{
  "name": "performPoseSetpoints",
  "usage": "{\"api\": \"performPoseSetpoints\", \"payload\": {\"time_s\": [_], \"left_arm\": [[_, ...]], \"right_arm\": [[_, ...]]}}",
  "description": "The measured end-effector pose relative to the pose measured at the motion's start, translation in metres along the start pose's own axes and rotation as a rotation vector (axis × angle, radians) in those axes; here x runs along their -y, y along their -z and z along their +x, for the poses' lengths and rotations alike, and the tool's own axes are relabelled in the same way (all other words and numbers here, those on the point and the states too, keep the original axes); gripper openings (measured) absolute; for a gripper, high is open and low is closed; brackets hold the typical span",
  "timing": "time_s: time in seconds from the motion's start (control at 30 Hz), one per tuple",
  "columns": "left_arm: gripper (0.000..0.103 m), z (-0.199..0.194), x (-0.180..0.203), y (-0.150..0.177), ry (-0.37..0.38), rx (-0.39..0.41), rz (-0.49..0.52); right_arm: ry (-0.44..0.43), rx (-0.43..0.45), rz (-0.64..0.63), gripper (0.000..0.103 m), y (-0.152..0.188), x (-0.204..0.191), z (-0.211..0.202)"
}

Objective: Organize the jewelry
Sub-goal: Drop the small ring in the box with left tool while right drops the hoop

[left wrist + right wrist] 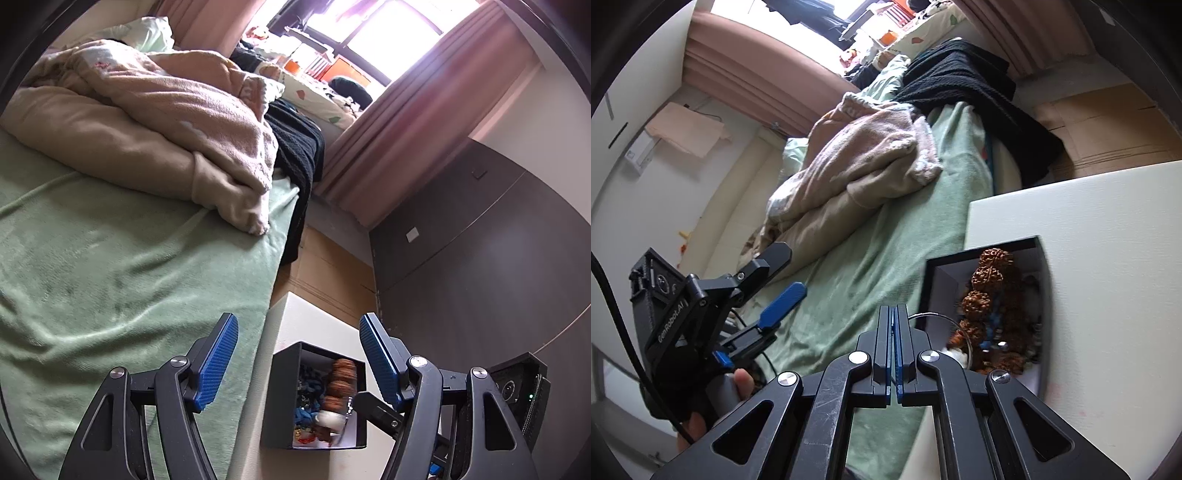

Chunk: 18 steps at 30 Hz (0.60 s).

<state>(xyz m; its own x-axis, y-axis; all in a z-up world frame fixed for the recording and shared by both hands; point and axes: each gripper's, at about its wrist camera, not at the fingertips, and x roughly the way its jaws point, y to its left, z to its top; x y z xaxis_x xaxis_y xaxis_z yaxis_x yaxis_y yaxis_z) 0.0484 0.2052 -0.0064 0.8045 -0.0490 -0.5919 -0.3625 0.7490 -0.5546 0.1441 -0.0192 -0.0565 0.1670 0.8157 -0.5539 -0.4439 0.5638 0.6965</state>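
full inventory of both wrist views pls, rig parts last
Open black square box: 1, on the white tabletop.
String of knobbly brown seed beads: 1, draped into the box, over mixed small jewelry.
White rectangular tabletop: 1, beside the bed.
Green fleece bedsheet: 1, covering the bed.
Rumpled beige-pink blanket: 1, on the sheet.
Black knitted throw: 1, at the bed's edge.
Pink curtains: by the window.
Left claw: blue pads, open, above the box.
Right claw: closed; what it pinches, if anything, is unclear.
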Motion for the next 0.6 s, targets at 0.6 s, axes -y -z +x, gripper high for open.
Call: {"api": "performPoseSetpoints", "payload": {"time_s": [0.6], "left_arm": [[0.069,0.009,0.004,0.002,-0.038,-0.024,0.032]], "right_arm": [[0.231,-0.026,0.017,0.012,-0.006,0.026,0.003]]}}
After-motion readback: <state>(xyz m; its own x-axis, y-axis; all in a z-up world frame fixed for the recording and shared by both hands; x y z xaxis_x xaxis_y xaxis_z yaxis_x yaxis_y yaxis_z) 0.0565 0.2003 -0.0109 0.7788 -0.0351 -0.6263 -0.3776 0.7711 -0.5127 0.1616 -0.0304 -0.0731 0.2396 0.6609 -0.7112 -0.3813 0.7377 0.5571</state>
